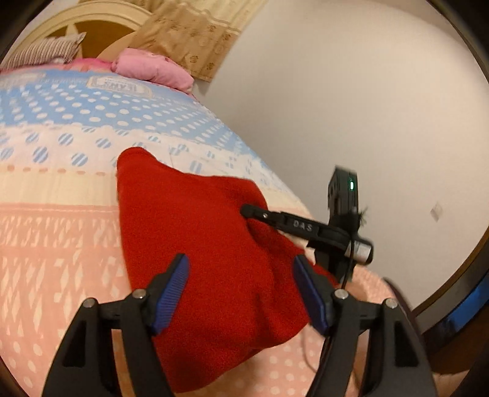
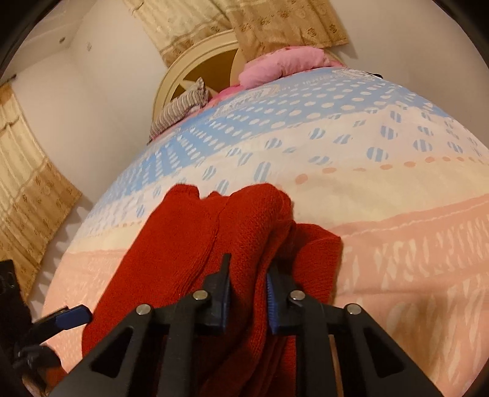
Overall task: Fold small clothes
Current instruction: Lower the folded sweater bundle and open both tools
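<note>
A red knitted garment (image 1: 198, 229) lies partly folded on the bed's patterned quilt (image 1: 61, 213). My left gripper (image 1: 241, 262) hovers open over the garment's near part, its blue pads wide apart and touching nothing. My right gripper (image 1: 248, 212) reaches in from the right and bites the garment's right edge. In the right wrist view the right gripper (image 2: 249, 271) is shut on a raised fold of the red garment (image 2: 183, 244), with the knit bunched between its pads. One blue-padded finger (image 2: 75, 314) of the left gripper shows at the lower left.
A pink pillow (image 1: 152, 67) and a striped pillow (image 1: 42, 52) lie at the head of the bed by a cream headboard (image 1: 91, 21). The bed's edge runs close to a white wall (image 1: 351, 107). Beige curtains (image 2: 27, 189) hang on the wall.
</note>
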Tool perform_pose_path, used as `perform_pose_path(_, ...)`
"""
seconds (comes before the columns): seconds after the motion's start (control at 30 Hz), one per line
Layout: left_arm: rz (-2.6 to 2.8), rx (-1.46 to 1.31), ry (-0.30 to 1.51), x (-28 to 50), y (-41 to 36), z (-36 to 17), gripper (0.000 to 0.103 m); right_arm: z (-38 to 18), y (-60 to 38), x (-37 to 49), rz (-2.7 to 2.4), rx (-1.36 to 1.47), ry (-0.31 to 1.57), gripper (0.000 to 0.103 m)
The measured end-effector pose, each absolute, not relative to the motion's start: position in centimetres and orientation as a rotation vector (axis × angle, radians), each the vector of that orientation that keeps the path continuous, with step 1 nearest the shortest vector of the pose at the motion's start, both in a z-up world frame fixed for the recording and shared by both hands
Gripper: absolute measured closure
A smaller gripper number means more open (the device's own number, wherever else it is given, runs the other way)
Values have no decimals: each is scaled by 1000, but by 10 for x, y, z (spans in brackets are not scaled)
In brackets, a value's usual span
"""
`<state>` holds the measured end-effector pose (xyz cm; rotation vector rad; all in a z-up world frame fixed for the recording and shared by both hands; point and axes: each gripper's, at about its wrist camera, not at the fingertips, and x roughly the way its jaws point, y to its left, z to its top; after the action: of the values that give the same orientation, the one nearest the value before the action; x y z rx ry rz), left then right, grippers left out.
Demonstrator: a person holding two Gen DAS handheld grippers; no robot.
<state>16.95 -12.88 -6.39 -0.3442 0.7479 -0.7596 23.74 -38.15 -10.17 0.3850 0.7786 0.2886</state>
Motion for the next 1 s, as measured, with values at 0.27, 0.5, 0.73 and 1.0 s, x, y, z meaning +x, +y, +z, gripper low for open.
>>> perform_pose_path(0.27, -788, -175, 746, 156, -182, -67, 30, -112, -405, 243, 244, 474, 782, 88)
perform_pose_path(0.5, -672, 163, 735, 131, -240, -92, 26, -118, -411, 241, 226, 490, 811, 78)
perform_pose_path(0.73, -726, 57, 736, 134, -211, -85, 24, -96, -419, 178, 110, 494, 726, 76)
perform_pose_path(1.0, -620, 12, 758, 139, -195, -68, 24, -96, -388, 115, 160, 513, 732, 76)
